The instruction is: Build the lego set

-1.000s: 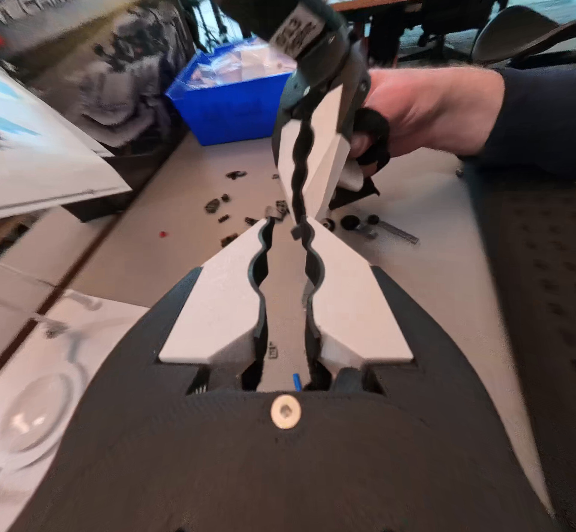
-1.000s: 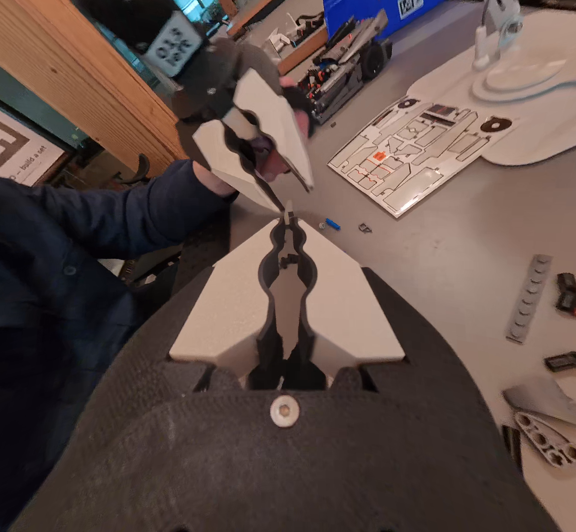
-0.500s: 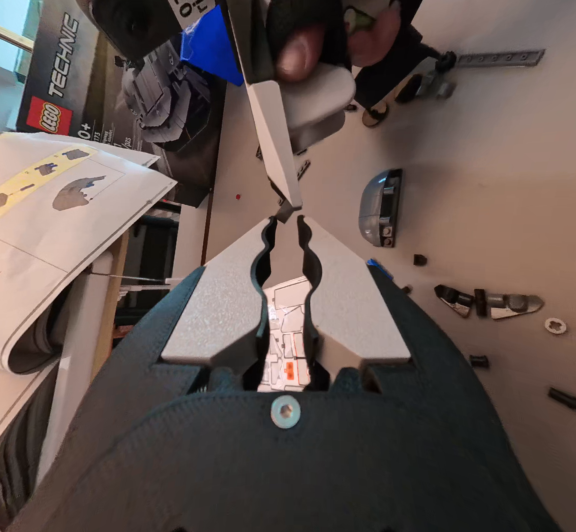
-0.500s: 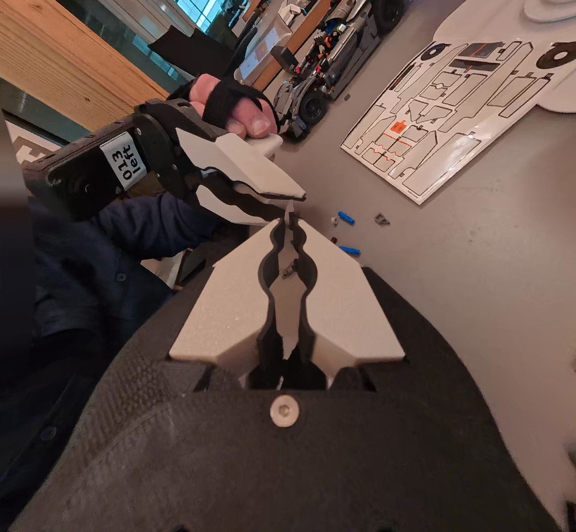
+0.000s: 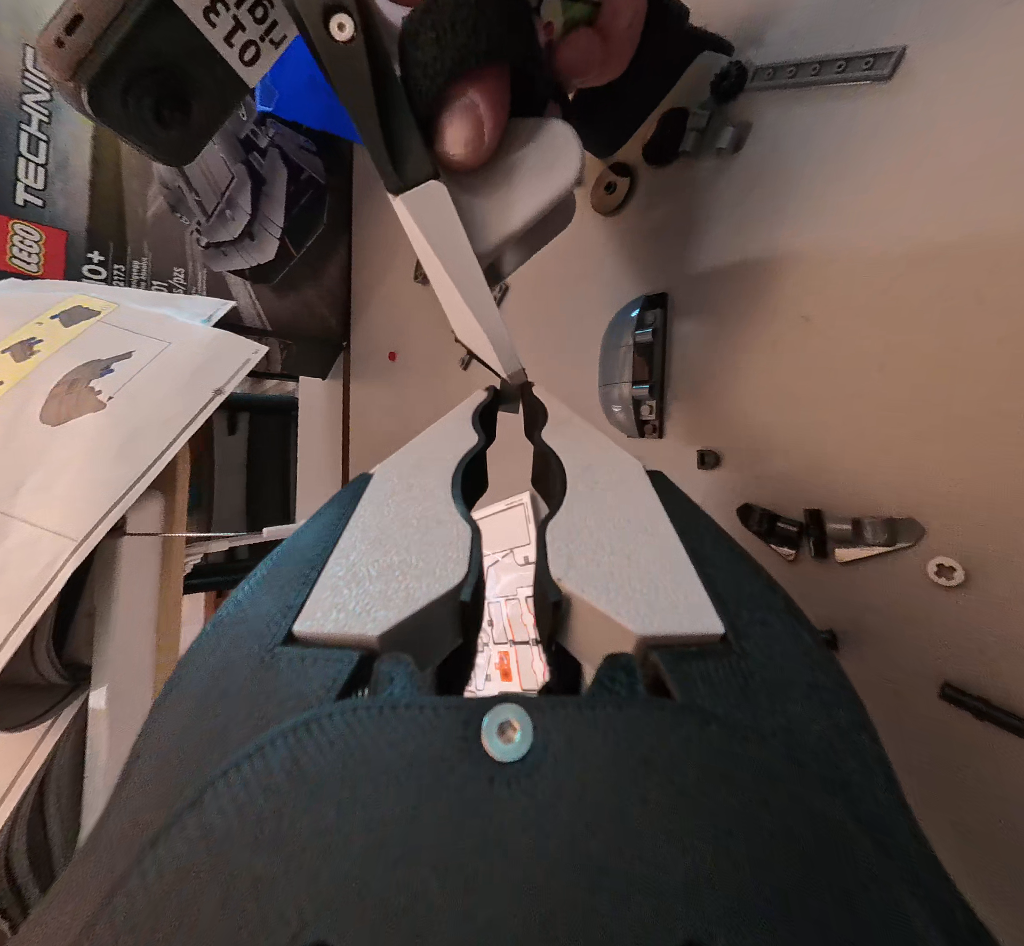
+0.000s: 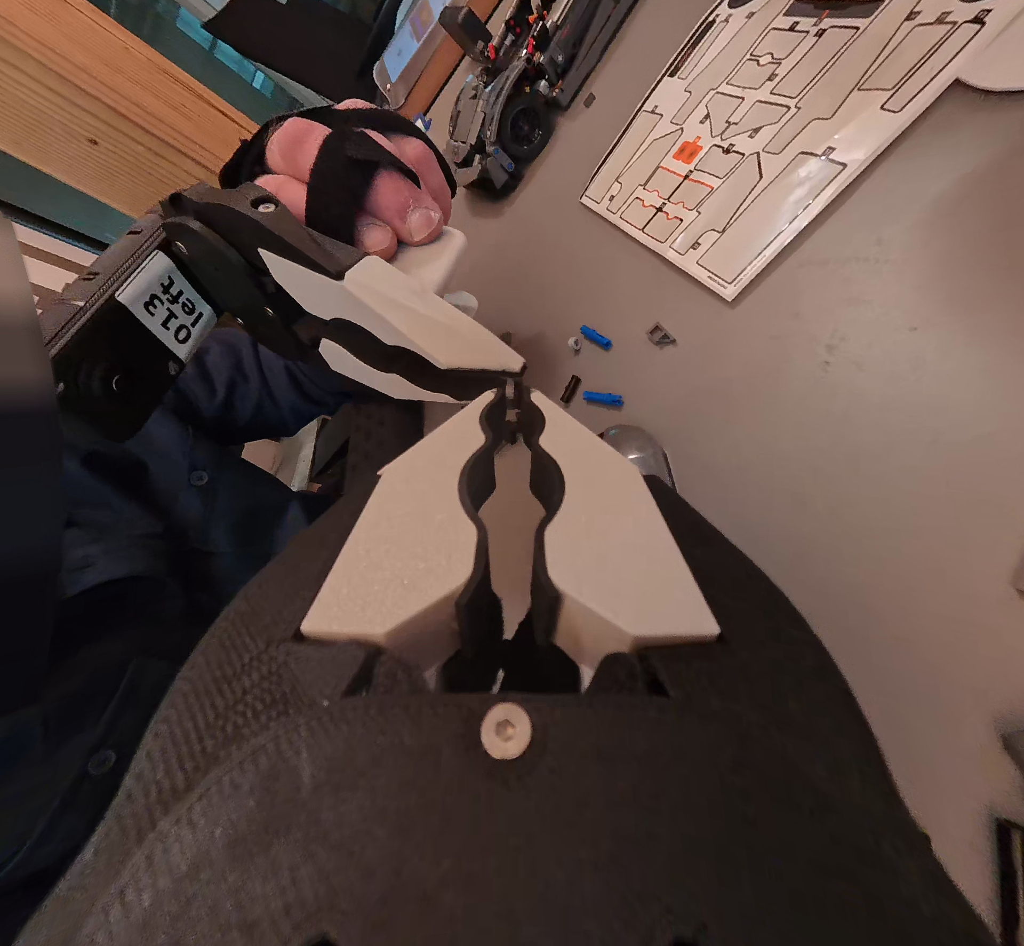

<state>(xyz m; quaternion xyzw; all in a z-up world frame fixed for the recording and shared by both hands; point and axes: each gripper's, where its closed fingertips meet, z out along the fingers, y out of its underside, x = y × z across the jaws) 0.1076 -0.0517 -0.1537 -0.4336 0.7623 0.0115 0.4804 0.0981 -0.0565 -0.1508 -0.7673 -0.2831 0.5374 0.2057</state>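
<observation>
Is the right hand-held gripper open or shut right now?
Shut: the right hand-held gripper has its tips pinched on a small dark lego piece, which the left hand-held gripper meets.

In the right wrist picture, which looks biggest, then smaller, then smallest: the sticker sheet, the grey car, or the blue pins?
1. Sticker sheet: fills the most picture.
2. Grey car: looks smaller, but it sits farther away, so its real size is unsure.
3. Blue pins and: tiny; the two look alike.

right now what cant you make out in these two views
- Small grey piece at the left gripper tips, left wrist view: too small to tell its shape.
- Dark piece in the right gripper, right wrist view: mostly covered by the fingers.
- Lego car, right wrist view: cut off by the top edge.
</observation>
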